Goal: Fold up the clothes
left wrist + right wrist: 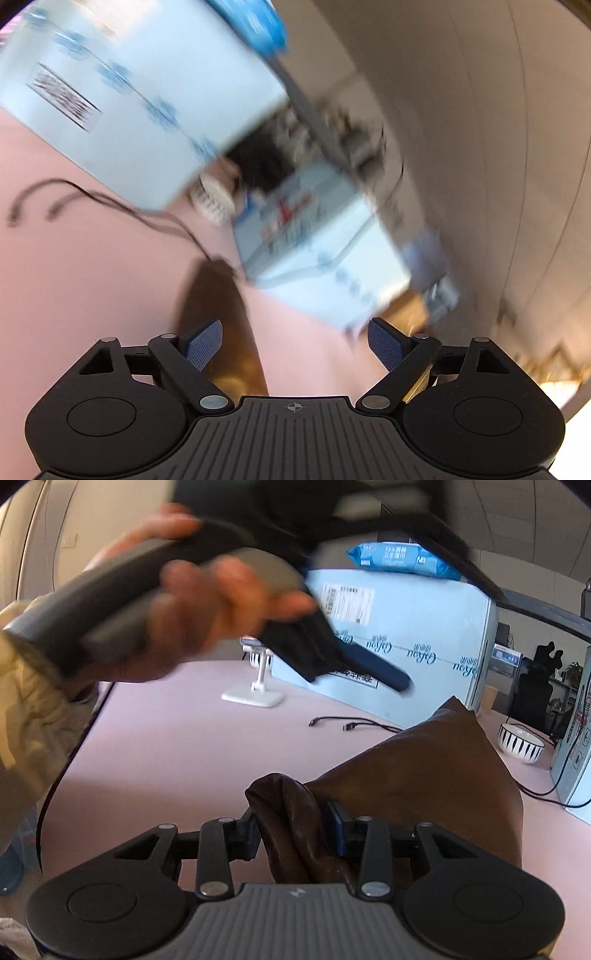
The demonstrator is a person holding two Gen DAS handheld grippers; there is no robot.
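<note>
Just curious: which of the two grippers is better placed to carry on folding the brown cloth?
Right. The right hand-held gripper is shut on the brown cloth; the left hand-held gripper is open, empty, raised above the table.

Daylit, even. Left wrist view heavily motion-smeared; boxes [140, 99] streaked. Right view sharper, hand [207, 602] blurred. Fisheye bending at edges.

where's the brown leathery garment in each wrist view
Left wrist: brown leathery garment sits low centre-left on the pink table, just ahead of the open left gripper.
Right wrist: it fills lower right, bunched in the shut right gripper.
Shared landmark: black cable.
</note>
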